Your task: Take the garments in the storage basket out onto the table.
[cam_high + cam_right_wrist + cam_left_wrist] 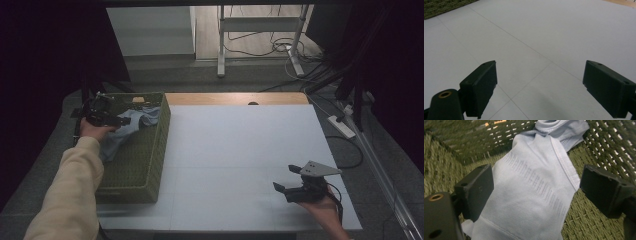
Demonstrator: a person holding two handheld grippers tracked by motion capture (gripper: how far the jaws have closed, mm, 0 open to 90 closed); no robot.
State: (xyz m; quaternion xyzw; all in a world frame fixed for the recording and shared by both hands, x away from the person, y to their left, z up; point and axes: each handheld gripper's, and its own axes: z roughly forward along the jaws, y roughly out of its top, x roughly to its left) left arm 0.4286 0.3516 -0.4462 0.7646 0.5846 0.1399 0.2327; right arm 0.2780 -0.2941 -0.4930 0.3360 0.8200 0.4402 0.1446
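Observation:
A light blue garment [131, 125] lies crumpled inside a green woven basket [150, 165] at the table's left. My left gripper [119, 120] hangs over the basket's far end, open. In the left gripper view the blue garment [534, 187] lies between the two wide-apart jaws, above the basket's woven floor [589, 220]. My right gripper [286, 179] is open near the table's front right, held low over the white tabletop [240, 145], with nothing between its fingers. In the right gripper view, the jaws stand wide over the bare white tabletop [544, 45].
The basket's corner [439, 7] shows at the top left of the right gripper view. A strip of bare wood [235, 98] runs along the table's far edge. Beyond the table are a metal frame [260, 30], cables and a power strip [342, 126] on the floor.

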